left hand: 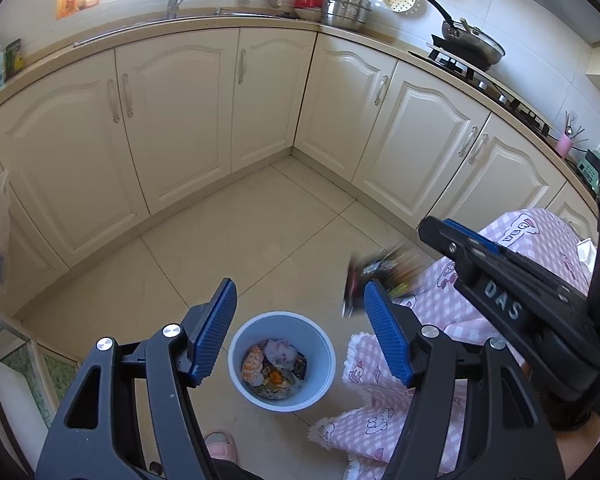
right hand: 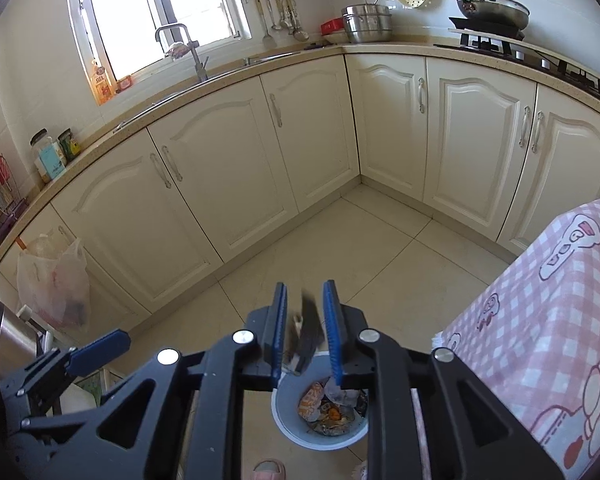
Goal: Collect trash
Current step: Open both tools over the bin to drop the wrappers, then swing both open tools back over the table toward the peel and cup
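The right gripper [right hand: 305, 330], fingers slightly parted, has a dark wrapper [right hand: 310, 334] between them; release squarely above the bin [right hand: 284, 420]. Left gripper [left hand: 300, 336] is spread, empty.

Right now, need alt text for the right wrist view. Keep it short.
The right gripper hangs above a pale blue trash bin partly filled with wrappers, a dark blurred wrapper between its narrowly parted blue pads. Cream kitchen cabinets stand behind; a pink checked cloth drapes at right.

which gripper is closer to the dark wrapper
Right. The right gripper has the dark wrapper between its fingers above the bin; the left gripper is open beside it.
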Demonstrator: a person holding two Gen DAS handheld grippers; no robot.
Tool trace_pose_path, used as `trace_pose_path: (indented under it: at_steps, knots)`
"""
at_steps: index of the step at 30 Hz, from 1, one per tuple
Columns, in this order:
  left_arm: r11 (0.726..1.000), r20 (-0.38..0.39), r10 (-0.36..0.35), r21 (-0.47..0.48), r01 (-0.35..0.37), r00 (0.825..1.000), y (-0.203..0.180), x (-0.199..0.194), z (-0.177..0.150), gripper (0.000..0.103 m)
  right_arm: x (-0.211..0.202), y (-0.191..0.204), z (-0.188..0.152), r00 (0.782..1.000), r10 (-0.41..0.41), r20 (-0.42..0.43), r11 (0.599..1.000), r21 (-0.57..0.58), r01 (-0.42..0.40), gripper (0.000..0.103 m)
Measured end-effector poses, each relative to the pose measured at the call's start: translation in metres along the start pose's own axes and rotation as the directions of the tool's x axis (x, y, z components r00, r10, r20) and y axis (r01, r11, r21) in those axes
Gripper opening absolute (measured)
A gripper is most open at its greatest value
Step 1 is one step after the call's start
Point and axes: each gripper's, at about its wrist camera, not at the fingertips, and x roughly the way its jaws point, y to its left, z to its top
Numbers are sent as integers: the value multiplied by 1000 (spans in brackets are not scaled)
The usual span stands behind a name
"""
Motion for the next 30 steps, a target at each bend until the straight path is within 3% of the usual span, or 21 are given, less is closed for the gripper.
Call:
trace_pose_path:
  at_steps: [7,16,24,30]
  knots:
    - [1000,10,-6,10,6,1000,-7,-8,0,64,-15,-5,3,1000,-2,27,1000,12,2,24]
    - [996,55,-46,73,42,997,-44,-35,4,64,-74,-40,8,993,-44,113,997,62,37,25]
    - [977,99,-135,178,116,986,-116,-63,7,66,-151,-100,6,970,-122,209,987,129,97,28]
    - [934,87,-246,288,212,965,-199,-78,-2,68,-218,-171,-8,936,-233,265,961,213,178,32]
